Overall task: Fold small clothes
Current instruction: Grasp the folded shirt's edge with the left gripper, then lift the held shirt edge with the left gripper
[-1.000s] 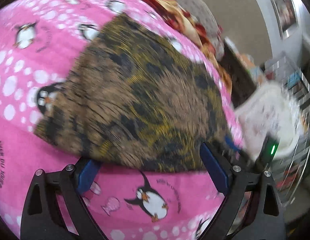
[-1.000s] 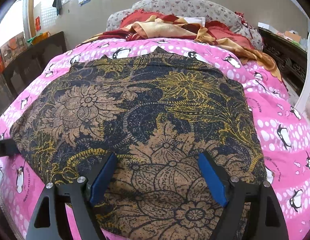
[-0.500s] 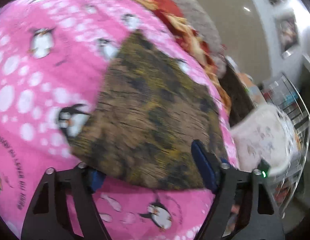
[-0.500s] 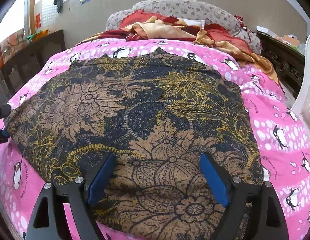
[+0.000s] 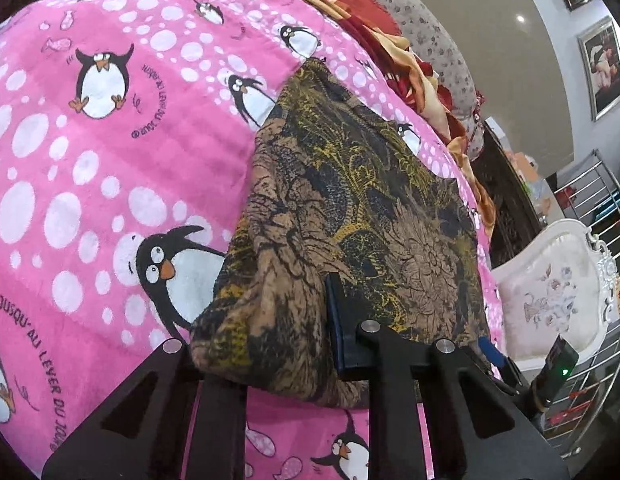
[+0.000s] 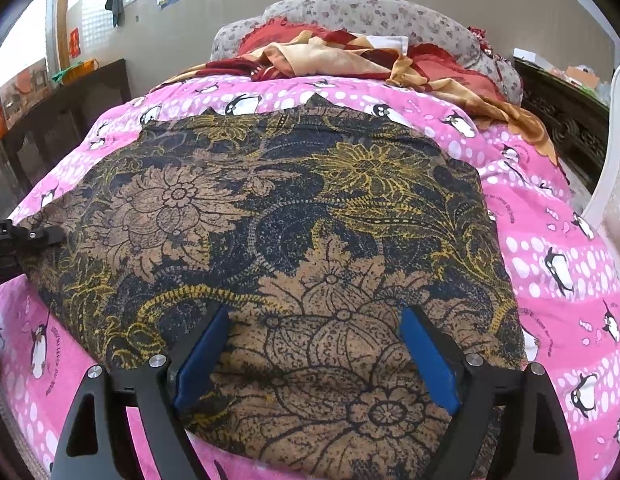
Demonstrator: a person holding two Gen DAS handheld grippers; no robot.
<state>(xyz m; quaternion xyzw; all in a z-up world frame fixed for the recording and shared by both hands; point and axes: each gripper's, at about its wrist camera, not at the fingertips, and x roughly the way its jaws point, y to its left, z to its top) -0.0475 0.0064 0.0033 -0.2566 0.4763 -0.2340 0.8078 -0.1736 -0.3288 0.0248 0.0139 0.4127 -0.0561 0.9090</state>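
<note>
Your left gripper [image 5: 297, 320] is closing on the near left corner of the cloth [image 5: 350, 200]; a second ago its fingers stood wide apart with the edge only lying between them. Now a bunched fold of the brown and black flower-print fabric sits between the fingers, one blue pad [image 5: 336, 320] pressed against it, the other hidden under the fold. The corner looks puckered and lifted off the bed [image 5: 89, 160] where before it lay flat. Your right gripper [image 6: 314, 356] has not changed: fingers wide apart over the near edge of the cloth [image 6: 269, 220], holding nothing, fabric flat between the pads. The cloth lies spread on the pink penguin blanket covering the bed [image 6: 550, 260]. From the right view, your left gripper [image 6: 29, 236] shows at the cloth's left corner.
</note>
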